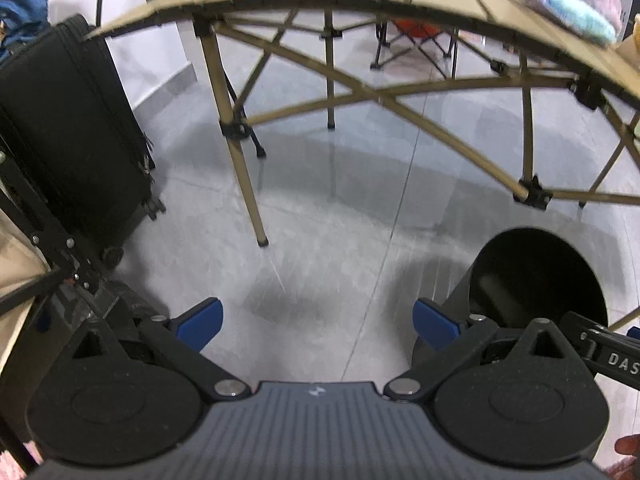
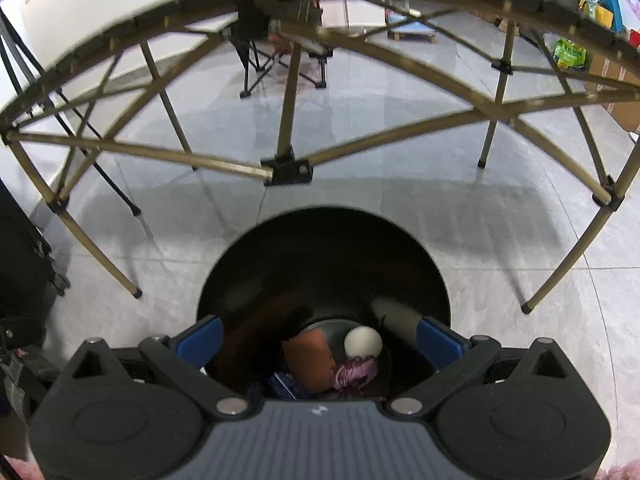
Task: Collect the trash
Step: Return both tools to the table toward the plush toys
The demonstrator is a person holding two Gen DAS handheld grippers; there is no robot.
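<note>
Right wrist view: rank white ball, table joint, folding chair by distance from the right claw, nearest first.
From the right claw:
1. White ball, inside the bin, just below the open fingers.
2. Table joint, black bracket past the bin, centre.
3. Folding chair, beyond the table, top centre-left.

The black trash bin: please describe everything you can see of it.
The black trash bin is a round, open-topped container with smooth dark walls, probably plastic. It stands upright on the grey tiled floor, in front of the folding table. Inside lie a white ball, a brown flat piece and something crumpled and purple. The open right gripper hangs above its mouth without touching it.
</note>
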